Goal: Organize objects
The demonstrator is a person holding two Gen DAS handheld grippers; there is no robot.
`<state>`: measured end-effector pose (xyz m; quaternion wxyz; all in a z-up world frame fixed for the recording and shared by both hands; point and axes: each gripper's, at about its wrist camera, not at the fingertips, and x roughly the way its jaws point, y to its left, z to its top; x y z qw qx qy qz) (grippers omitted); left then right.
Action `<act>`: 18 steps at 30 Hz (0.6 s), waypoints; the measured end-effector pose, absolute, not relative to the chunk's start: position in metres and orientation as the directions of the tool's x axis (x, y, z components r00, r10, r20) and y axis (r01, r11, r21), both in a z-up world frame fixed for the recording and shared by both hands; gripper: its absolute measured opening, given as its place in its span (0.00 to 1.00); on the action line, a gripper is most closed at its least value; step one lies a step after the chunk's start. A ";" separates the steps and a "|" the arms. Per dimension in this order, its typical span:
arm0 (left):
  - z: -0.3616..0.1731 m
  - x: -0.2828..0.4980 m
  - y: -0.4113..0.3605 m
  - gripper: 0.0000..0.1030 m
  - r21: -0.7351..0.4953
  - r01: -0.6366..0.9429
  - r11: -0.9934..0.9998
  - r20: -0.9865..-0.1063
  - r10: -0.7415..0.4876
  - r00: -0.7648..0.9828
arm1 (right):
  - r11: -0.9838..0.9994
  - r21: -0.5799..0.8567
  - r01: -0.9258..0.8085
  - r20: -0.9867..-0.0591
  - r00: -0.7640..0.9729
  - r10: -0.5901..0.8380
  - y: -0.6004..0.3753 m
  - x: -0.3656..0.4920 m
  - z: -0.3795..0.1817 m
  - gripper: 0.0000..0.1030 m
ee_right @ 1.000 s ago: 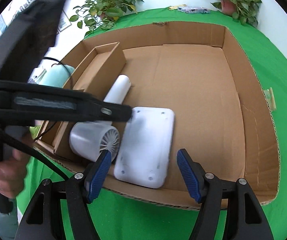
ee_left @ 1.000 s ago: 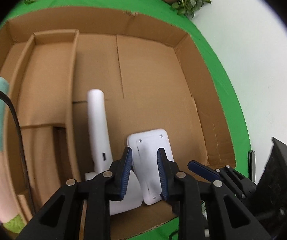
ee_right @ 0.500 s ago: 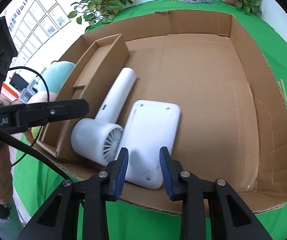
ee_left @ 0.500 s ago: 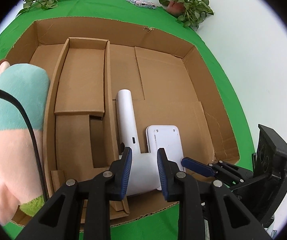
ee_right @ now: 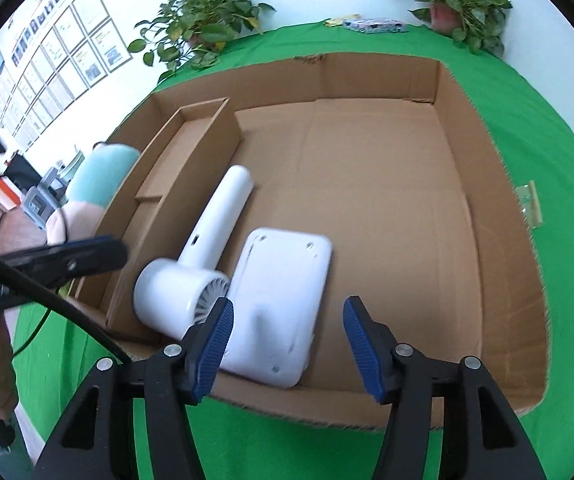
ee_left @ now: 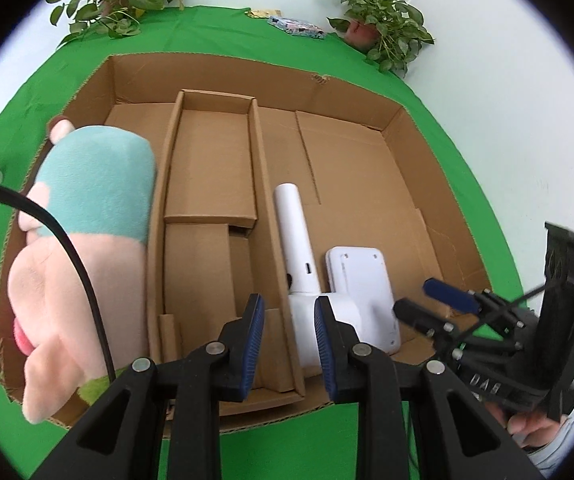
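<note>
the cardboard box lay on the green cloth and filled most of both views, with a narrow inner divider tray running along its left side. in the left wrist view a plush toy occupied the 9 o'clock region, lying in the outermost left channel of the box; it looked soft and light and would give under any grip. the white hair dryer lay flat on the box floor just right of the divider, its handle pointing toward 12 o'clock and its round vented head toward 6 o'clock. it was judged rigid, smooth-shelled and moderately heavy at the head; the straight handle appeared the surest place to take hold, since the rounded head would likely slip between pads. the flat white device lay face down, touching or just beside the dryer head at its right; thin, stiff and slick, it would best be taken across its short edges. the left gripper hovered over the near box wall at 6 o'clock with a moderate gap between its pads, holding nothing. the right gripper was spread wide above the flat device's near end, also empty.
</note>
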<state>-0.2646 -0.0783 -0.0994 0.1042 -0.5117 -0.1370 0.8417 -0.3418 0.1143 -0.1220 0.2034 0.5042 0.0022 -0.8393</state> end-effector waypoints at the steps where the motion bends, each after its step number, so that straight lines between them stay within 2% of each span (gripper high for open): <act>1: -0.102 -0.263 -0.080 0.24 -0.328 -0.030 -0.944 -0.837 0.305 -0.454 | -0.921 0.195 0.338 -0.852 -0.406 -0.330 0.116 -0.345 -0.122 0.54; 5: -0.110 -0.258 -0.077 0.24 -0.295 -0.019 -0.955 -0.854 0.273 -0.443 | -0.911 0.233 0.342 -0.871 -0.344 -0.352 0.115 -0.352 -0.131 0.44; 8: -0.113 -0.254 -0.079 0.25 -0.316 0.006 -0.949 -0.848 0.280 -0.450 | -0.902 0.245 0.357 -0.878 -0.313 -0.362 0.108 -0.349 -0.141 0.40; 11: -0.114 -0.253 -0.082 0.28 -0.345 0.040 -0.938 -0.847 0.293 -0.443 | -0.901 0.235 0.365 -0.877 -0.320 -0.358 0.100 -0.345 -0.145 0.41; 14: -0.118 -0.252 -0.087 0.42 -0.343 0.083 -0.936 -0.860 0.277 -0.429 | -0.896 0.248 0.369 -0.871 -0.320 -0.373 0.098 -0.345 -0.145 0.41; 18: -0.119 -0.246 -0.085 0.43 -0.322 0.088 -0.943 -0.864 0.254 -0.435 | -0.905 0.210 0.370 -0.857 -0.376 -0.352 0.097 -0.338 -0.136 0.44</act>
